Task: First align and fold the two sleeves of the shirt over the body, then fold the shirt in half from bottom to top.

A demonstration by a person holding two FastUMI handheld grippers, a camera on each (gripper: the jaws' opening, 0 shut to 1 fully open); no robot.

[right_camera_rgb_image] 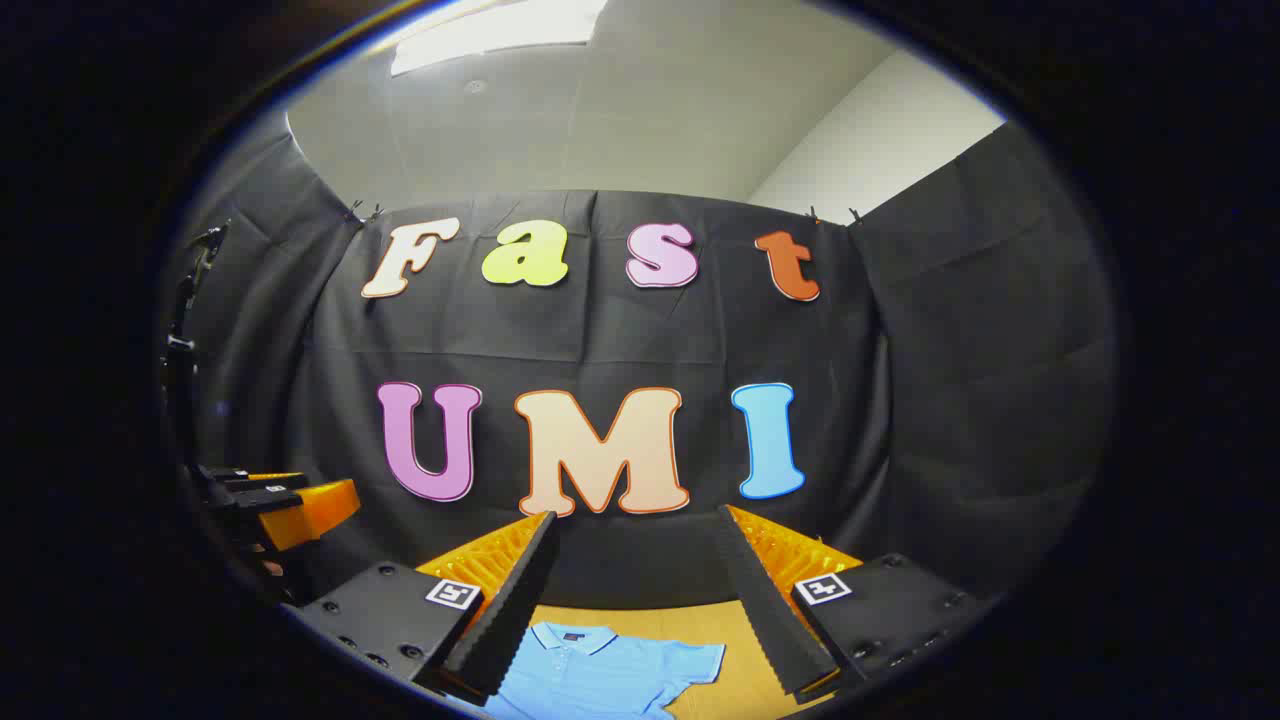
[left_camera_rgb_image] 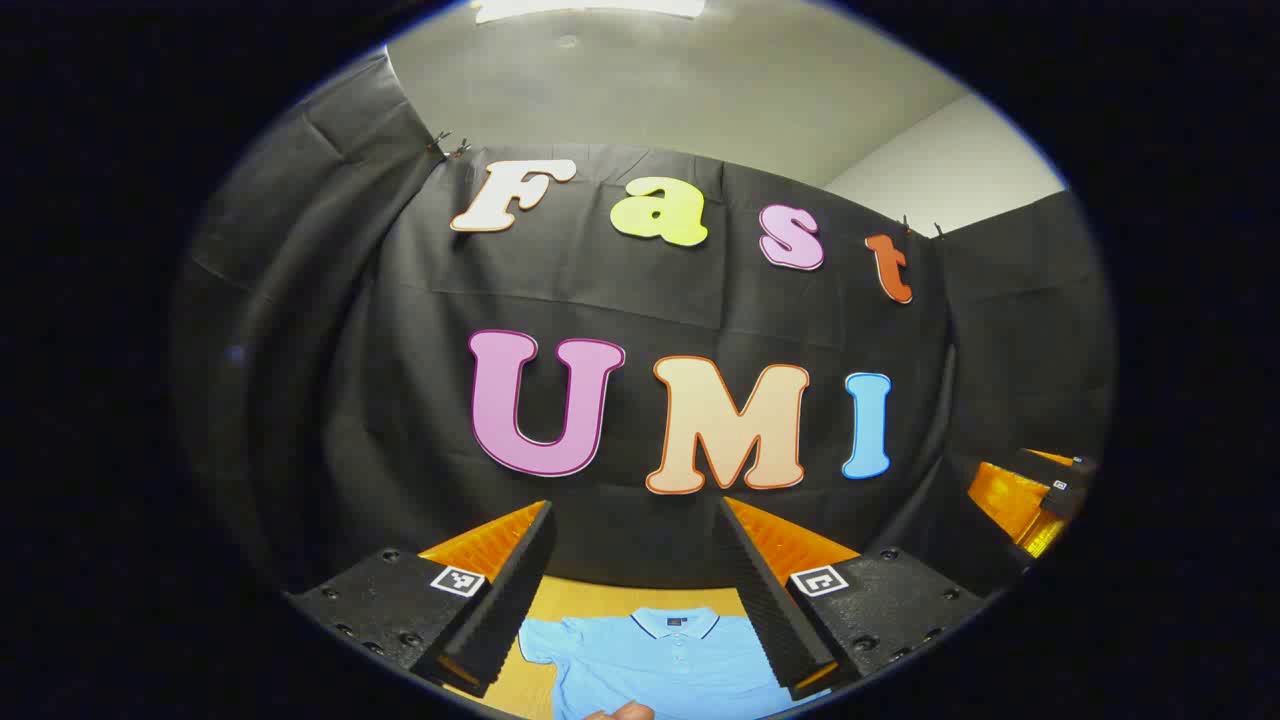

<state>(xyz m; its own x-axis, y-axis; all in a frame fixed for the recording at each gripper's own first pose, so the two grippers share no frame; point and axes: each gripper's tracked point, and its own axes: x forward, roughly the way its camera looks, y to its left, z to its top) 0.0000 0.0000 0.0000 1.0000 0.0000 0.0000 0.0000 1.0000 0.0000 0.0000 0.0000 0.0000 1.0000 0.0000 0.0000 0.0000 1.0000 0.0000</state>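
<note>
Left gripper view, progress: nothing folded yet as far as I can tell. The light blue short-sleeved polo shirt (left_camera_rgb_image: 655, 660) lies flat on the tan wooden bench (left_camera_rgb_image: 600, 597) at 6 o'clock, one sleeve out at 7.
Left gripper view, jaws: the left gripper (left_camera_rgb_image: 640, 590) is up in the air, jaws wide apart, holding nothing.
Left gripper view, extra: the right gripper (left_camera_rgb_image: 1040, 495) peeks in at 4 o'clock.
Right gripper view, shirt: collar toward the wall, a sleeve spread toward 5 o'clock, fabric smooth.
Right gripper view, jaws: also spread wide and empty, well above the cloth.
Left to do: both sleeves, then the bottom-to-top fold, so pretty much everything.
</note>
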